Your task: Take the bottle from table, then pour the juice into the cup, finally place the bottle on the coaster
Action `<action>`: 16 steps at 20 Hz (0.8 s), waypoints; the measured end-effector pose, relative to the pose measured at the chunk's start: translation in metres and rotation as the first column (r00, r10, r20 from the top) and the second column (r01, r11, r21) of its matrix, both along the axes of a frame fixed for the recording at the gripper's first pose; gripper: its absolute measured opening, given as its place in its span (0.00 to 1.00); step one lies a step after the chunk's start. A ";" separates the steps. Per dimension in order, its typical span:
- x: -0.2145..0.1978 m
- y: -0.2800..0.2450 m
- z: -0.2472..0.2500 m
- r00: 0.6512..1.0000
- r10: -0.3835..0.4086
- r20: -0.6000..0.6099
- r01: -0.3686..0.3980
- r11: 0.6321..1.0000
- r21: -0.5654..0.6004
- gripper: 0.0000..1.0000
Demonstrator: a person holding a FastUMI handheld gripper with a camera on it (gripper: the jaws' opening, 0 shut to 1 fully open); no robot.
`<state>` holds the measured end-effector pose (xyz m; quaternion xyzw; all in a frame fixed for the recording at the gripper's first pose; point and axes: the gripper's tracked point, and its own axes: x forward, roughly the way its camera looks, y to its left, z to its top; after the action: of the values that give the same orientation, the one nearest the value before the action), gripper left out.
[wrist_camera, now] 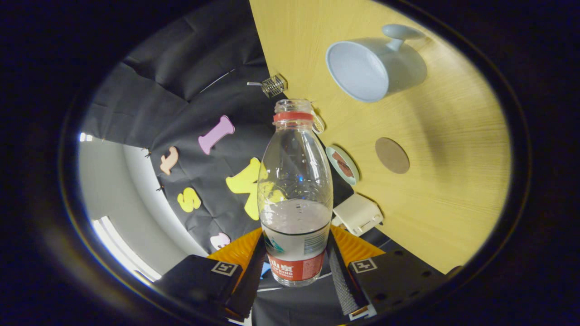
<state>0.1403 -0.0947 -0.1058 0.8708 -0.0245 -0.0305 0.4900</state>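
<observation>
My gripper (297,267) clamps the uncapped bottle (295,194) at frame centre, both fingers pressing its lower body. Cup (376,68) sits upper right; coaster (392,155) right of centre on the table (453,181).

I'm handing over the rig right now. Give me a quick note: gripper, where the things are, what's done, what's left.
Gripper: shut on the bottle, holding it by its lower part, clear of the table.
Bottle: cap off, some liquid still inside, view rolled sideways.
Cup: on the table beyond the bottle mouth; I can't tell if it holds anything.
Coaster: bare, between cup and fingers.
Done: pickup. Left: pour or finish pouring, then set the bottle on the coaster.
</observation>
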 end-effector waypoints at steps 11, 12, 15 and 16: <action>0.003 0.002 0.001 1.000 0.003 0.003 -0.003 1.000 -0.015 0.75; 0.003 0.004 -0.001 1.000 0.010 -0.004 -0.010 1.000 -0.028 0.75; 0.002 0.008 -0.007 0.999 0.025 -0.021 -0.028 0.991 -0.129 0.75; -0.001 0.011 -0.009 0.999 0.034 -0.029 -0.038 0.985 -0.169 0.75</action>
<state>0.1397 -0.0838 -0.1145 0.8258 -0.0049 -0.0308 0.5631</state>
